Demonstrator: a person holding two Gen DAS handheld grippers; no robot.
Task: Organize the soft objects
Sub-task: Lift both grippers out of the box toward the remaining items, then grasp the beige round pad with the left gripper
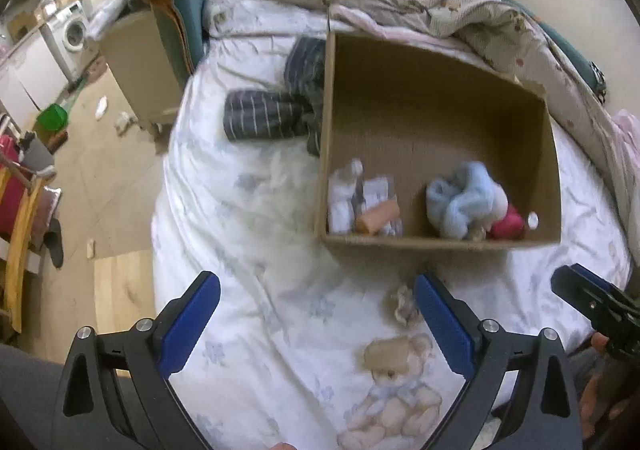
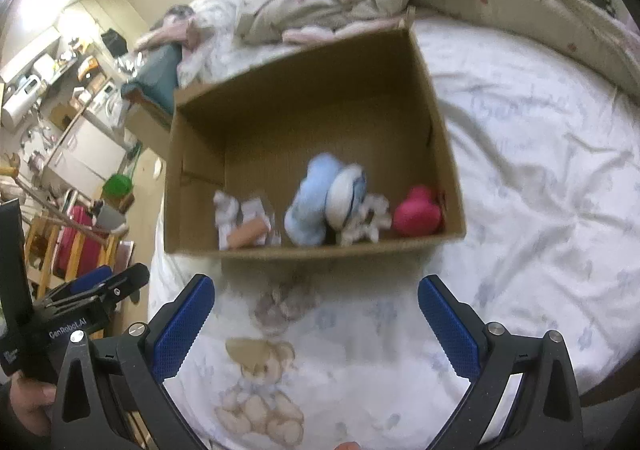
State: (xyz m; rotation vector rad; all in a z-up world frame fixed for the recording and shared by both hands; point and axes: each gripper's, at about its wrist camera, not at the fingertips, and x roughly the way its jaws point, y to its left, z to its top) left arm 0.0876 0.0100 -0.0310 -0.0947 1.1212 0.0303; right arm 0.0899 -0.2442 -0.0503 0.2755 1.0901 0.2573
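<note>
Two grippers point(image 1: 316, 292) point(image 2: 316, 294) angled down, empty, spread wide

I count one cardboard box point(image 2: 312, 106) on the bed point(image 2: 540, 178). Inside it I make out one light blue fluffy bundle point(image 2: 310, 206), one pink soft thing point(image 2: 418, 212), one white-and-blue rolled piece point(image 2: 347, 196), one peach-coloured roll point(image 2: 248, 235), and a few small white pieces too blurred to number. Outside the box lie two dark striped garments point(image 1: 260, 114), and I carry two tongs point(image 1: 316, 314).
</note>
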